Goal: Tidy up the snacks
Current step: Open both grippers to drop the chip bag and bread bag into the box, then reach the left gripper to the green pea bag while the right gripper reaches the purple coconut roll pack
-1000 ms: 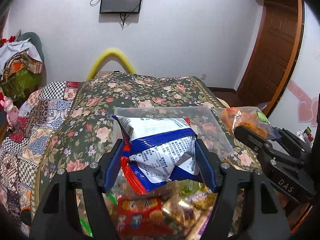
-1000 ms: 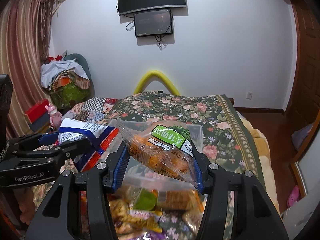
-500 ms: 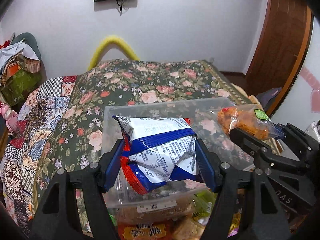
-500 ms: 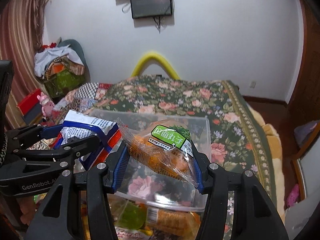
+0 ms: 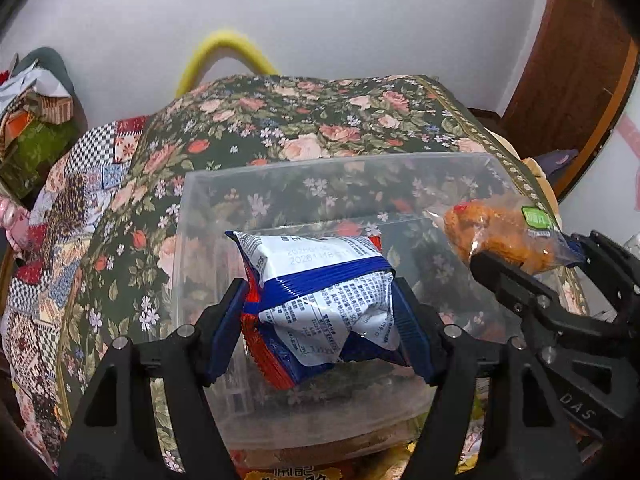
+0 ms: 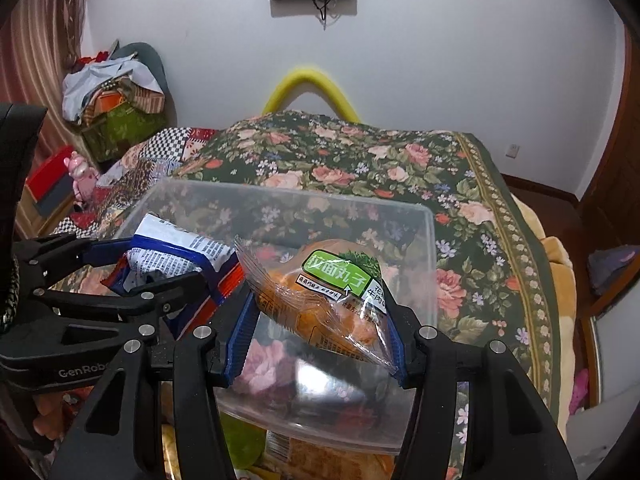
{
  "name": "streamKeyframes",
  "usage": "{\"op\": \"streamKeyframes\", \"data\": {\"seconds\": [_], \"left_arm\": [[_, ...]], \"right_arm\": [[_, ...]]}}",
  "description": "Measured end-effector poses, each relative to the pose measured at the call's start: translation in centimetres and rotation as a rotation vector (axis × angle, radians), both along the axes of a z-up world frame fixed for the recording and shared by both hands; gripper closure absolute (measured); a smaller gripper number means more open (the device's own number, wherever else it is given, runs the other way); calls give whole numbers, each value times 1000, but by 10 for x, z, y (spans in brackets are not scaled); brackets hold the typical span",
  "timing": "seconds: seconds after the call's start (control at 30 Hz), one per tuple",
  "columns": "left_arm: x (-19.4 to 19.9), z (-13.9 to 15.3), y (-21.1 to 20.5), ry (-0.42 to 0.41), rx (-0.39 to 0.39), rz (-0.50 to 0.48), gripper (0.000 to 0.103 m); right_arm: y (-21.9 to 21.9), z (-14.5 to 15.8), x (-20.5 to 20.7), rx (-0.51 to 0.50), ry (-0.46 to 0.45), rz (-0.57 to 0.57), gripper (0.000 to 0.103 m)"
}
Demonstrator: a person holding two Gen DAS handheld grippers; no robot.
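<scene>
My left gripper (image 5: 320, 320) is shut on a white, blue and red snack packet (image 5: 320, 292) and holds it over the clear plastic bin (image 5: 280, 168) on the floral bedspread. My right gripper (image 6: 320, 328) is shut on a clear bag of orange snack balls with a green label (image 6: 328, 300), also over the bin (image 6: 430, 240). The bag (image 5: 504, 236) and right gripper (image 5: 532, 268) show at the right of the left wrist view. The packet (image 6: 176, 252) and left gripper (image 6: 132, 276) show at the left of the right wrist view. The bin's floor looks bare.
Several loose snack packets (image 6: 328, 456) lie on the bed in front of the bin's near wall. A yellow foam arch (image 6: 308, 80) stands at the bed's far end. Piled clothes and boxes (image 6: 116, 100) sit at the left; a wooden door (image 5: 568, 60) is at the right.
Both grippers have moved forward and tilted down with their snacks, from above the loose pile to over the open bin. The bin now fills the middle of both views.
</scene>
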State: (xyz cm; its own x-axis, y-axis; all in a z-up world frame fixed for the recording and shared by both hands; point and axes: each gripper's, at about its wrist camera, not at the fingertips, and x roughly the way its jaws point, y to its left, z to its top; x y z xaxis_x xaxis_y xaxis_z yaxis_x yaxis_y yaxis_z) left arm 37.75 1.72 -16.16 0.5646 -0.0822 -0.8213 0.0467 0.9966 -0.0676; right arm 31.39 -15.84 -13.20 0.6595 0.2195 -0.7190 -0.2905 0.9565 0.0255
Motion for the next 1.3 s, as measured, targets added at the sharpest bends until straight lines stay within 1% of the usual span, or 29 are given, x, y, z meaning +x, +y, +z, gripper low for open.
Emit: {"op": "streamKeyframes", "data": {"seconds": [0.1,0.23,0.33,0.43,0.53,0.77,0.97,1.13,1.3], "left_arm": [[1,-1,6,10,-10,35,29],[0,2,11,-11,-5,64,25],[-2,9,12,-30,-2,60,25],[-8,18,10,-47,4,52,25],[-19,29,7,-76,24,36,25],[-56,61,7,-138,8,15,25],[-100,87,14,-184,-22,12,21],[-138,99,19,-209,-7,2,18],[-177,99,29,-212,7,-7,14]], "right_arm": [[-1,-4,3,5,19,-7,50],[0,-7,3,-6,29,-13,49],[-2,-5,1,-14,22,-17,44],[-5,2,-3,-5,10,-31,37],[-10,12,-11,17,-5,-41,36],[-20,38,-40,50,-50,-63,33],[-22,56,-74,52,-86,-65,32],[-22,65,-103,67,-104,-63,29],[-20,64,-130,69,-100,-56,28]]}}
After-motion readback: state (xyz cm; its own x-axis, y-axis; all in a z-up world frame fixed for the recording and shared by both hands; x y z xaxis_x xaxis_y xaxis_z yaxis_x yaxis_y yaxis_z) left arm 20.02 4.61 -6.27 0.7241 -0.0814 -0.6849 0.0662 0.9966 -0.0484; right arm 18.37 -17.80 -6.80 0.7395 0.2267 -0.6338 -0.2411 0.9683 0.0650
